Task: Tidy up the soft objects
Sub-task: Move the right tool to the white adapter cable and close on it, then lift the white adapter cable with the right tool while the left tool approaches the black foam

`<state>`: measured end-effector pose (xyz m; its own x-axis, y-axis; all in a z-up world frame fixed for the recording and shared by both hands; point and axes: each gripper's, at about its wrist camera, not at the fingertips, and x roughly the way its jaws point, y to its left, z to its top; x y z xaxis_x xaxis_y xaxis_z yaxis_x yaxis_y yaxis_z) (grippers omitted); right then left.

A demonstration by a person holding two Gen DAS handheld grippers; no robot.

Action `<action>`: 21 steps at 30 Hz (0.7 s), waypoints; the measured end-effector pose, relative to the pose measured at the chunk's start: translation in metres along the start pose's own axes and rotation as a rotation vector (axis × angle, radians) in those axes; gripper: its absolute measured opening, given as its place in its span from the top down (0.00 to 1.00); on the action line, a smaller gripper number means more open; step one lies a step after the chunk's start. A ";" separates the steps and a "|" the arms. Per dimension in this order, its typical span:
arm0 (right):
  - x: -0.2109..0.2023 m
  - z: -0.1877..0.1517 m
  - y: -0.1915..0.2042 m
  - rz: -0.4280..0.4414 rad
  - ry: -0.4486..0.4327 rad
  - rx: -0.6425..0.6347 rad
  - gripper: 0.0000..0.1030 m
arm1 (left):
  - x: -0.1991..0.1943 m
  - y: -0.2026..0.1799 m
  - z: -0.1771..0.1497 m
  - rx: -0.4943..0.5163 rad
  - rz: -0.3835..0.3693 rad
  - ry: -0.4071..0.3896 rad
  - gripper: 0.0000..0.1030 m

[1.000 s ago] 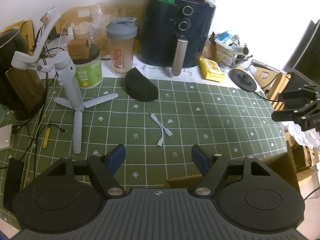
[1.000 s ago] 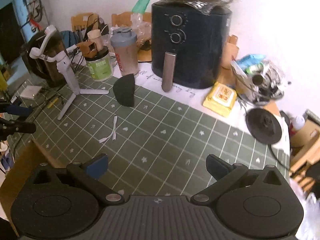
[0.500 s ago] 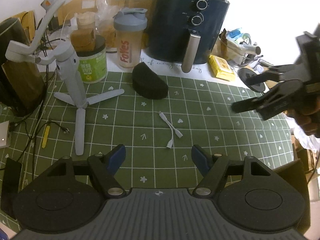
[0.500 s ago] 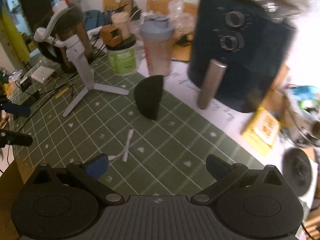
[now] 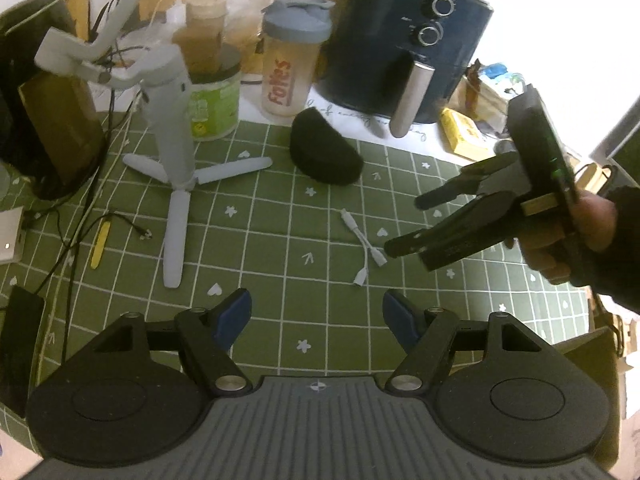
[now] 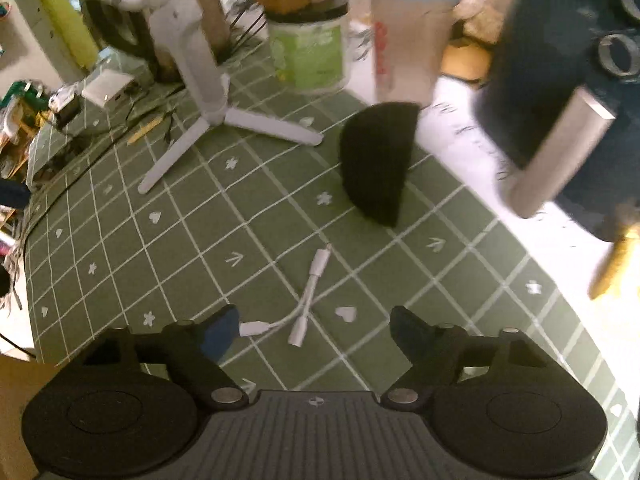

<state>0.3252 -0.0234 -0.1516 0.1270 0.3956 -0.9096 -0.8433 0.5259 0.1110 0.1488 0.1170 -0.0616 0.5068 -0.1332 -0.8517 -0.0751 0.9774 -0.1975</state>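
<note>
A black half-round soft pouch (image 5: 324, 152) (image 6: 376, 160) lies on the green grid mat (image 5: 280, 216), in front of the air fryer. A white Y-shaped adapter cable (image 5: 362, 248) (image 6: 308, 296) lies mid-mat. My right gripper (image 6: 312, 324) hangs low over this cable. Its jaws are closing, the cable lies on the mat between them, and the pads do not press on it. In the left wrist view the right gripper (image 5: 403, 224) reaches in from the right, held by a hand (image 5: 576, 236). My left gripper (image 5: 316, 312) is open and empty, near the mat's front edge.
A white tripod gimbal (image 5: 172, 128) stands on the left of the mat. Behind it are a green tub (image 5: 212, 104), a shaker bottle (image 5: 292, 68) and a dark air fryer (image 5: 404, 52). A yellow packet (image 5: 460, 136) lies right; black cables (image 5: 80, 232) run along the left.
The right gripper came in from the right and dropped low over the white cable, its jaws narrowing. The left gripper crept forward and slightly down.
</note>
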 end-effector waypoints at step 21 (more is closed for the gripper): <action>0.057 0.007 0.012 -0.077 0.047 -0.054 0.94 | 0.009 0.015 -0.004 -0.069 -0.007 0.016 0.30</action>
<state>0.3257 0.0107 -0.1994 0.1687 0.3192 -0.9325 -0.8589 0.5117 0.0197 0.1484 0.1295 -0.0742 0.4942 -0.1435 -0.8574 -0.1308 0.9628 -0.2365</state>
